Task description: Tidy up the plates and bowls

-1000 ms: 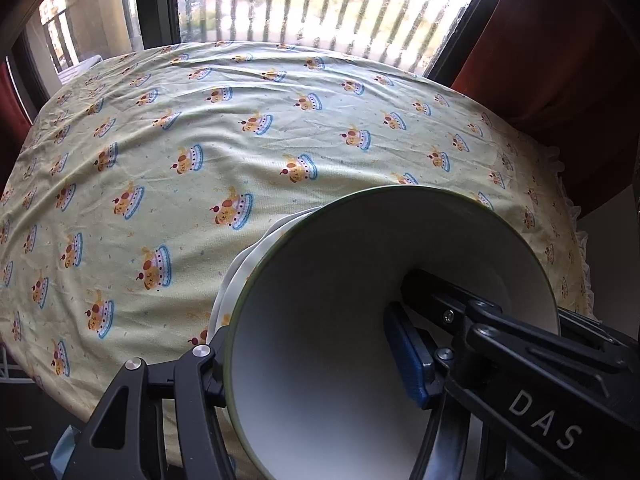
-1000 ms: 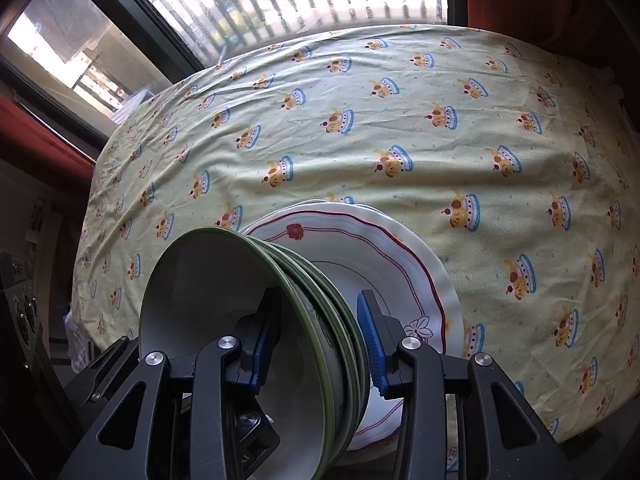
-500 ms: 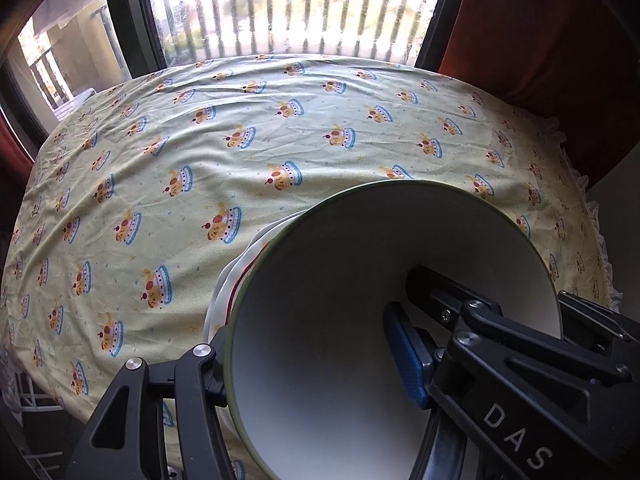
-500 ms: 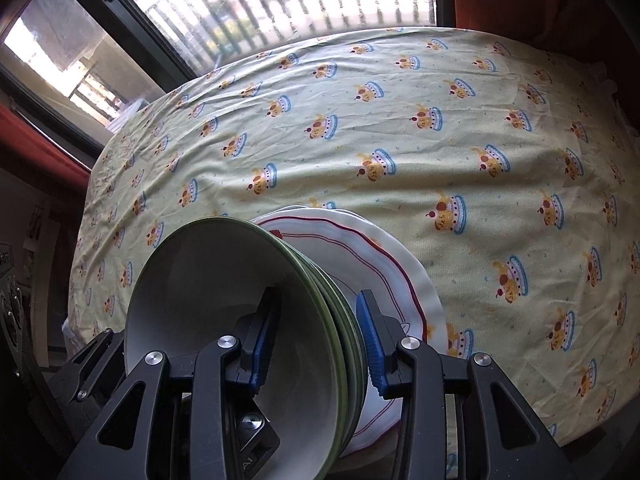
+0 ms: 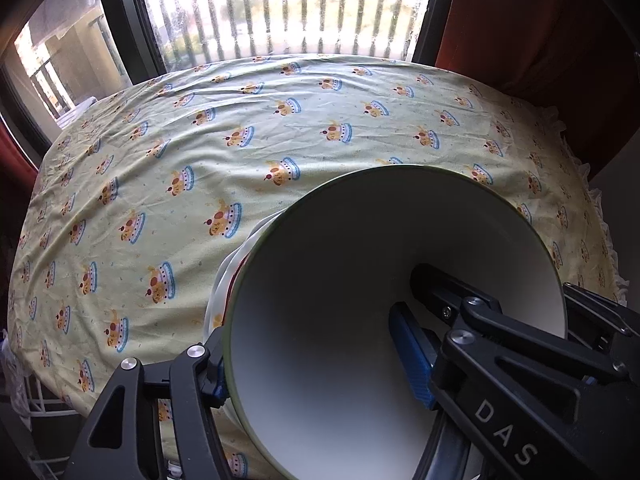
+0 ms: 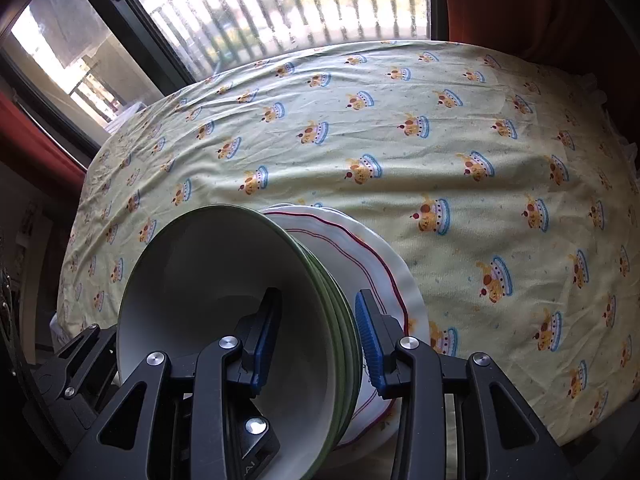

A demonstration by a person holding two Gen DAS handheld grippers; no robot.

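Scene: a stack of green-rimmed bowls (image 6: 224, 312) nested on scalloped red-trimmed plates (image 6: 360, 256), all resting on a counter draped in a yellow cartoon-print cloth (image 6: 440, 140) beside a window (image 5: 280, 8)
Left hand-held gripper (image 5: 316, 356): straddles the near wall of the top bowl (image 5: 360, 280), one blue pad inside, the other outside the rim; its jaws have just been opening, and the inner pad stands clear of the wall, so the grip looks let go
Right hand-held gripper (image 6: 316, 340): clamped across the bowl rims on the opposite side, one pad inside the top bowl, the other against the outer green edges, apparently to steady the stack
Stage: the bowls appear set down onto the plates, with release under way
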